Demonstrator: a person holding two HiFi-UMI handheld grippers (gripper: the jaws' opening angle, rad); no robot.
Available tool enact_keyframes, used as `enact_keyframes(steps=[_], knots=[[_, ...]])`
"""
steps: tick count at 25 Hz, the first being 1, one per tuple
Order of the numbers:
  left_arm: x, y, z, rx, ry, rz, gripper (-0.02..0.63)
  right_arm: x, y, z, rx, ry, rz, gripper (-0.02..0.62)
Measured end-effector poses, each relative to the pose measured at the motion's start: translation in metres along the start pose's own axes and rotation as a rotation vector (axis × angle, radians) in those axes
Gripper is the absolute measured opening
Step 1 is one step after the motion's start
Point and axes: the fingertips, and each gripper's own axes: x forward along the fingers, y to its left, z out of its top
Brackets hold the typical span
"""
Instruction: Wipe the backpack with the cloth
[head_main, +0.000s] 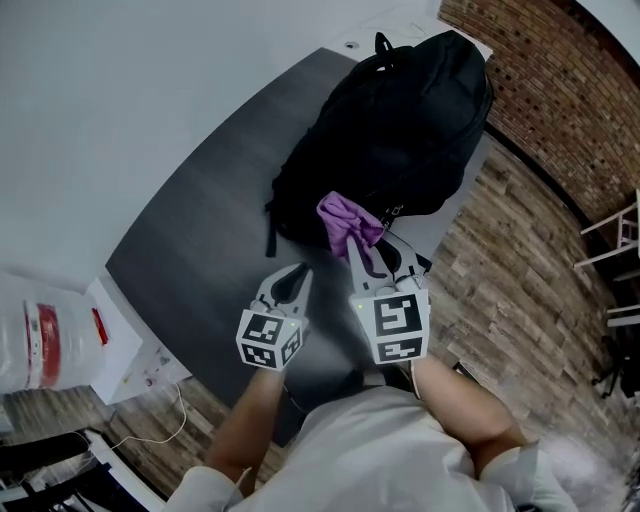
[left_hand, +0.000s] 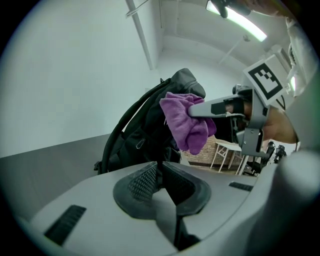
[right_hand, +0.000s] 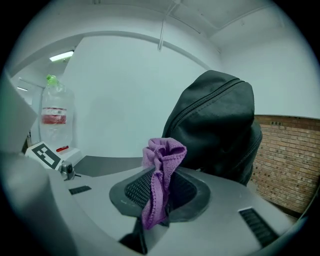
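Jaws closed on nothing, the left hand-held gripper (head_main: 297, 277) hovers above the dark tabletop (head_main: 190, 230). The right hand-held gripper (head_main: 363, 246) clamps a purple cloth (head_main: 347, 218) at the near end of the black backpack (head_main: 400, 120), which lies lengthwise, handle pointing away.

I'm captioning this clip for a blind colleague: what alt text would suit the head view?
Seen from above, the right gripper clamps a crumpled purple cloth at the near end of a black fabric backpack on a dark grey table. The left gripper is beside it, shut and empty.
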Motion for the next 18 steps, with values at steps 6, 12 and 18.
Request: enact_keyframes(steps=[6,12,18], knots=[[0.005,-0.009,0.000,0.009,0.016,-0.016,0.014,-0.012,-0.010,-0.001,0.028,-0.017,0.007,0.077],[0.011,-0.017,0.001,0.015,0.029,-0.024,0.014,-0.021,-0.019,-0.001,0.046,-0.032,0.017,0.077],[0.017,-0.026,0.004,0.022,0.035,-0.041,0.014,-0.030,-0.036,-0.007,0.050,-0.041,0.010,0.077]])
